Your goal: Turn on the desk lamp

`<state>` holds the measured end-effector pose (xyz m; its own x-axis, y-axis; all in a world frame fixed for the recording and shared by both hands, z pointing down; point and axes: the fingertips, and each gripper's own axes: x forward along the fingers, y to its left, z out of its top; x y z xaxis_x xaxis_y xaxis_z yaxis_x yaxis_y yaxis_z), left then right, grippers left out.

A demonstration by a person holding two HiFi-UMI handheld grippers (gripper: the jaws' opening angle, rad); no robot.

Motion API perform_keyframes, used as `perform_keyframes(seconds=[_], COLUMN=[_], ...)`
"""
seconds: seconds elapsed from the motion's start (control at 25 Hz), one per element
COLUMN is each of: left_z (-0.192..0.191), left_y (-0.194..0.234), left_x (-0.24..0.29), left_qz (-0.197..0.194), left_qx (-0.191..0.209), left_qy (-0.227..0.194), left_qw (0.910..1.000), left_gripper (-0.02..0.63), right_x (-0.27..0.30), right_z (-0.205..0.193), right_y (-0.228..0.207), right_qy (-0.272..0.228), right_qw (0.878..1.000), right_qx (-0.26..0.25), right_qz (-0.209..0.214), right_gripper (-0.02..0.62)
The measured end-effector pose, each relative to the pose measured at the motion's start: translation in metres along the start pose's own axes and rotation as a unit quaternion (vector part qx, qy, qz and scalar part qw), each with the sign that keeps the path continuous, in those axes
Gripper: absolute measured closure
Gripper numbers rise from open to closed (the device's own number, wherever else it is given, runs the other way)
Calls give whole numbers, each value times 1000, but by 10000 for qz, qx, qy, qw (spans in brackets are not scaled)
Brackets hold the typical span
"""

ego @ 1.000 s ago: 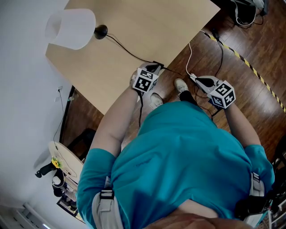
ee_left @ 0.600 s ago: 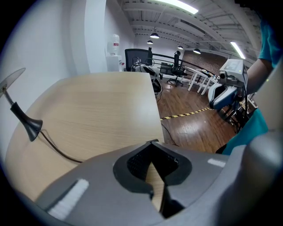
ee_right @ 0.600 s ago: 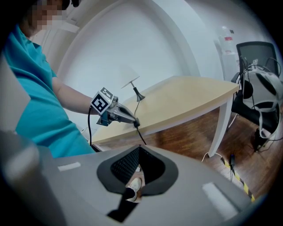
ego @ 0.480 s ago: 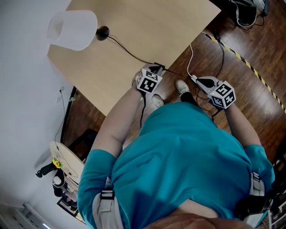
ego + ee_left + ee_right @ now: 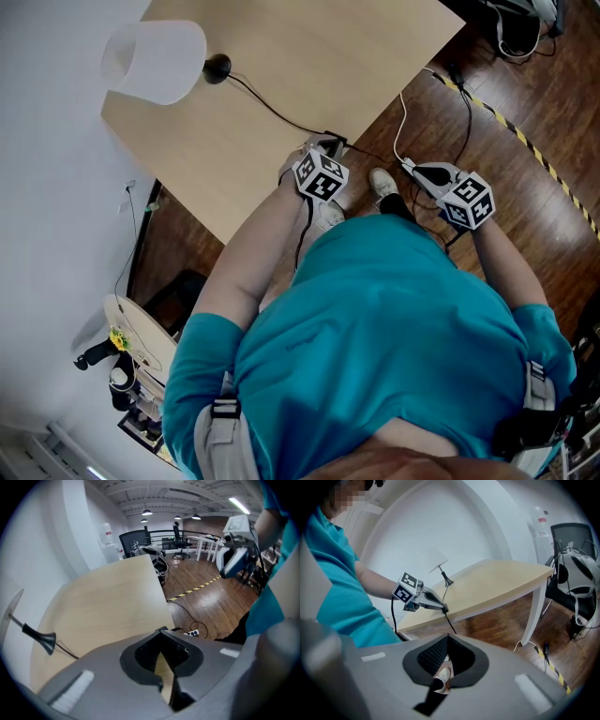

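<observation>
My left tongs (image 5: pixel 323 147) are pressed together. Their tip is right by the small black switch (image 5: pixel 444 608) on the thin black cord (image 5: pixel 267 108), at the near edge of the pale wooden desk (image 5: pixel 281 56). The desk lamp with the white shade (image 5: pixel 155 61) stands at the far corner. My right tongs (image 5: pixel 412 169) are pressed together too, holding nothing, off the desk. I think I should push slowly and straight down, so the switch does not slide off the edge.

Most of the desk top (image 5: pixel 309 56) is left bare and can be crossed freely. Only 1 thin cord (image 5: pixel 272 111) is laid over it, from the lamp (image 5: pixel 155 61) in the far left corner, just beside the wall (image 5: pixel 47 187), to the near edge. On the floor (image 5: pixel 544 84) at the right, 2 cables (image 5: pixel 397 117), perhaps more, are spread.
</observation>
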<state>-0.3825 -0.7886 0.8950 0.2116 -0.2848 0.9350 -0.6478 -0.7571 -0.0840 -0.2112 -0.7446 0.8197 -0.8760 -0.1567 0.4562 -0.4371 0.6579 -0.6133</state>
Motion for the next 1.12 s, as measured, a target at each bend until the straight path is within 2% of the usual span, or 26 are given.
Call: perform_keyframes(seconds=[0.08,0.16,0.24,0.32,0.52,0.84,0.96,1.12], left_z=[-1,-4,-5,-6,-5,-11,-7,-6], left_y=[0,0,1,4,9,17,15,7], left_x=[1,0,-1,-4,-7,-11,-9,-5], left_qz=[99,-45,-351,-567,-434,-335,-365,-412], left_qx=[123,-300,-836,-1156,-1130,-1387,-1243,-1035], left_qy=[33,35,2,-31,-57,1,-57,94], left_qw=[9999,9995,9959,9917,9926,9898,9916,9937], left_gripper=[606,606,606,605,606,606,606,606], right_x=[0,0,-1,-2,-5,-9,-9,-10], right_z=[0,1,4,6,7,5,6,5], right_y=[1,1,1,1,-8,-9,-9,-10], right_qy=[-4,-10,-19,-31,-57,-92,-99,-92], right_qw=[10000,10000,10000,10000,10000,10000,9999,9999], right_qx=[-5,-16,-28,-40,3,16,19,40], right_qz=[3,9,10,10,-21,4,-1,-19], right_gripper=[594,594,594,594,594,594,594,594])
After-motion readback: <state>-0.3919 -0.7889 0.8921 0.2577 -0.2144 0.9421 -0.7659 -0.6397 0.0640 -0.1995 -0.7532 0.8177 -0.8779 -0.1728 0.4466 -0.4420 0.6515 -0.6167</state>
